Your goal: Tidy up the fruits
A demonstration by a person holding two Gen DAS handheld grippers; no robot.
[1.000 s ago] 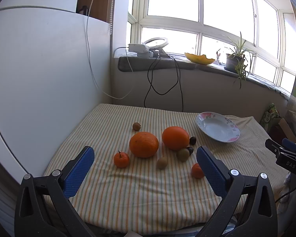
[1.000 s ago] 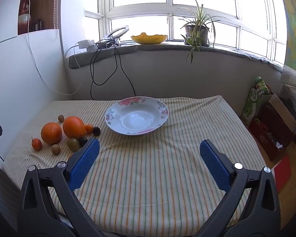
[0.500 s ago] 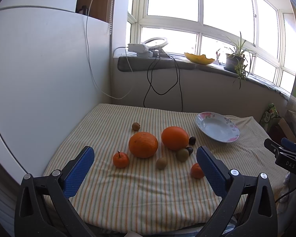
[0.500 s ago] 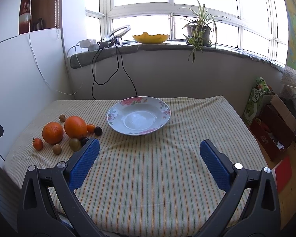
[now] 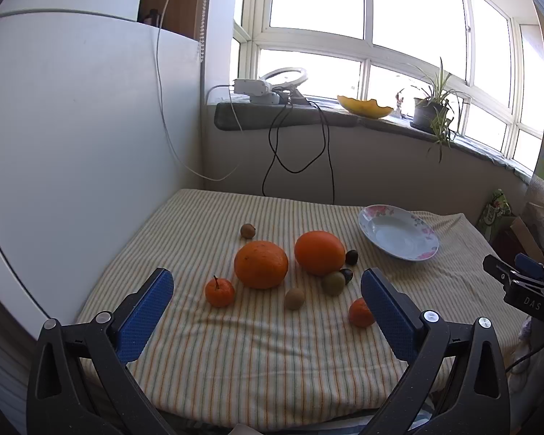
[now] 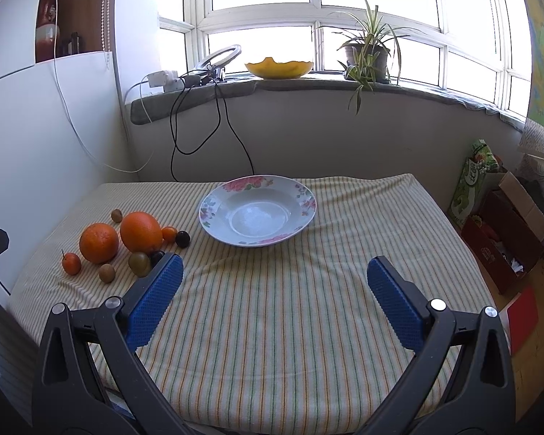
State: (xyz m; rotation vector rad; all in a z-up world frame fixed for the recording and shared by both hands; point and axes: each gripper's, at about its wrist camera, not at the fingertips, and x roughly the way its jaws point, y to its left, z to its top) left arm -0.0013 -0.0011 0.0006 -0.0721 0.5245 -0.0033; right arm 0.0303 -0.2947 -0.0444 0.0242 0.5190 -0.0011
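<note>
Two big oranges lie on the striped tablecloth with small fruit around them: a stemmed tangerine, another tangerine, a greenish fruit, brown ones and dark plums. An empty flowered plate sits to their right. My left gripper hovers open in front of the fruit. My right gripper stands open before the plate, with the fruit group to its left.
A white panel walls the table's left side. Cables hang from the windowsill, which carries a yellow bowl and a potted plant. Boxes stand on the floor to the right of the table.
Both views have shifted only slightly: the right gripper has edged a little towards the plate and the fruit. Both grippers stay open and no fruit has moved.
</note>
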